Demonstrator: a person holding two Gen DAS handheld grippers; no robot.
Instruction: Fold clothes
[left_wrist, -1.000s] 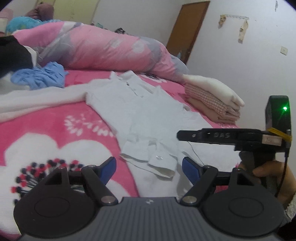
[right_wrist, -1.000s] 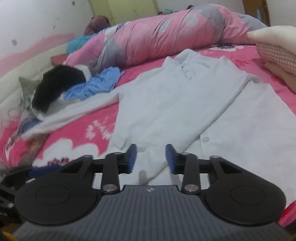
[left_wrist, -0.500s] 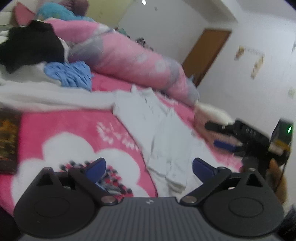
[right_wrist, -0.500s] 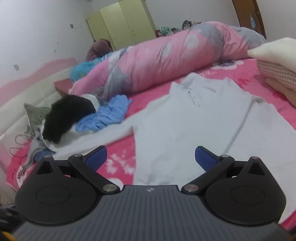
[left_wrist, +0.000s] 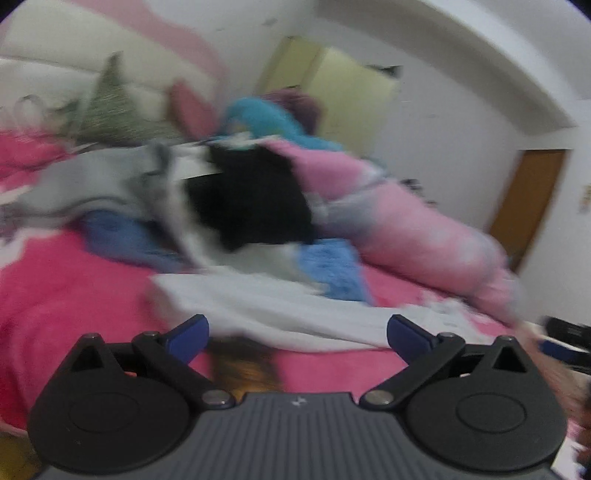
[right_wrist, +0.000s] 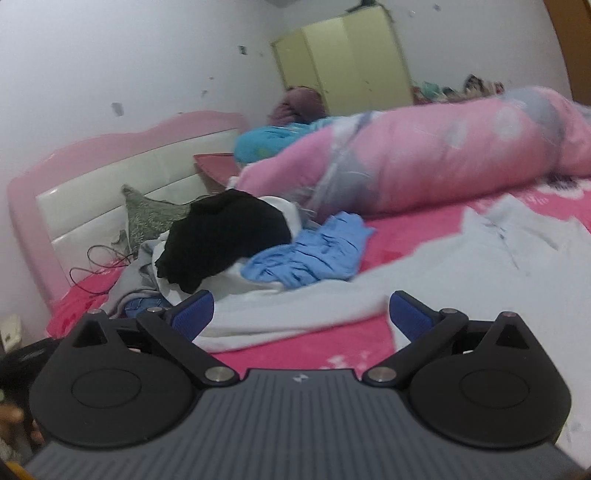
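**Both grippers wide apart over the white shirt**

Two tools hold nothing: left gripper (left_wrist: 297, 334) and right gripper (right_wrist: 301, 312) gape wide above the white shirt (right_wrist: 461, 266), spread across the pink bedspread (right_wrist: 314, 347) near the front edge. Farther left lie a blue garment (right_wrist: 314, 254) and black garment (right_wrist: 225, 236); a pink bolster (right_wrist: 424, 158) bounds the far side. No writing is legible.

A soft white cloth shirt (right_wrist: 461, 266) lies on the pink fleecy bed cover (right_wrist: 325, 347), near a crumpled blue garment (right_wrist: 314, 254) of thin, creased fabric and a matt black one (right_wrist: 225, 240). The headboard (right_wrist: 122, 184) shows glossy cream padding in a pink frame. The right gripper (right_wrist: 301, 314) is matt black plastic with ribbed blue pads on its fingers (right_wrist: 192, 314) and bright metal pivots; the wardrobe (right_wrist: 351, 55) looks smooth, pale yellow.
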